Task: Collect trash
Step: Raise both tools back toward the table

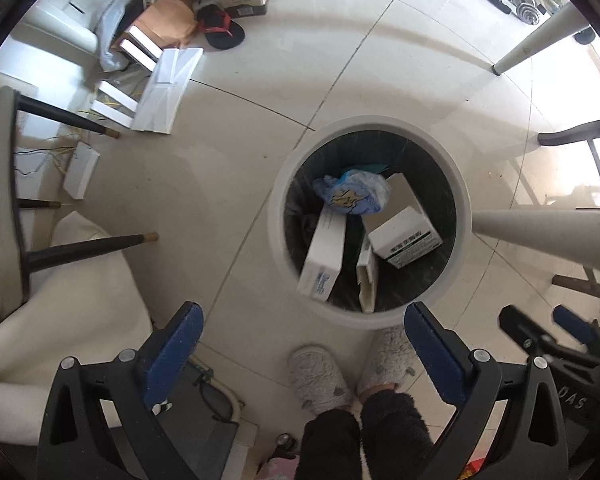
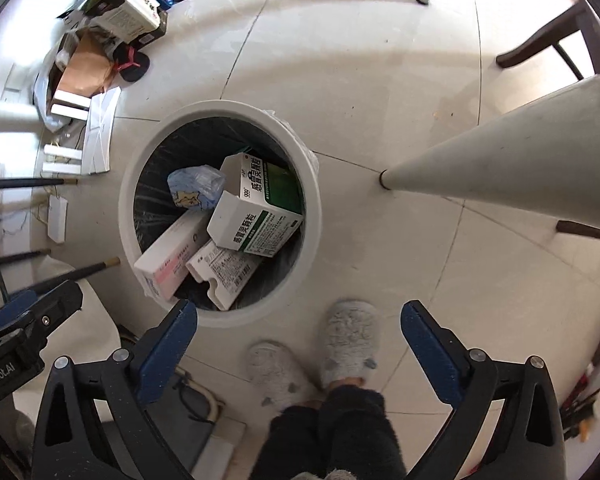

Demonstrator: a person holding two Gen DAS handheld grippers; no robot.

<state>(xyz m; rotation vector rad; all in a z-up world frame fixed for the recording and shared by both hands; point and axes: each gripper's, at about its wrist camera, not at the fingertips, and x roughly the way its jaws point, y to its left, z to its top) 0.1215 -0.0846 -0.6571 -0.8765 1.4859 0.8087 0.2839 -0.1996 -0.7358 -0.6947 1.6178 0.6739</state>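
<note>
A round white trash bin [image 1: 278, 216] with a black liner stands on the tiled floor; it also shows in the right wrist view [image 2: 312, 184]. Inside lie a crumpled blue wrapper [image 1: 354, 192] [image 2: 194, 186], a green-and-white medicine box [image 2: 256, 208] [image 1: 404, 232], a long white-pink box [image 2: 172, 258] [image 1: 324, 254] and a flattened white carton [image 2: 220, 270]. My left gripper [image 1: 302, 322] is open and empty above the bin's near rim. My right gripper [image 2: 300, 318] is open and empty, above the floor just right of the bin.
The person's grey slippers [image 1: 320, 376] [image 2: 350, 340] stand by the bin. White table legs [image 1: 548, 236] [image 2: 496, 160] stand right. Dark chair legs [image 1: 88, 246] stand left. Boxes, white cartons [image 1: 166, 90], a black-red sandal [image 1: 222, 32] and wires clutter the far left floor.
</note>
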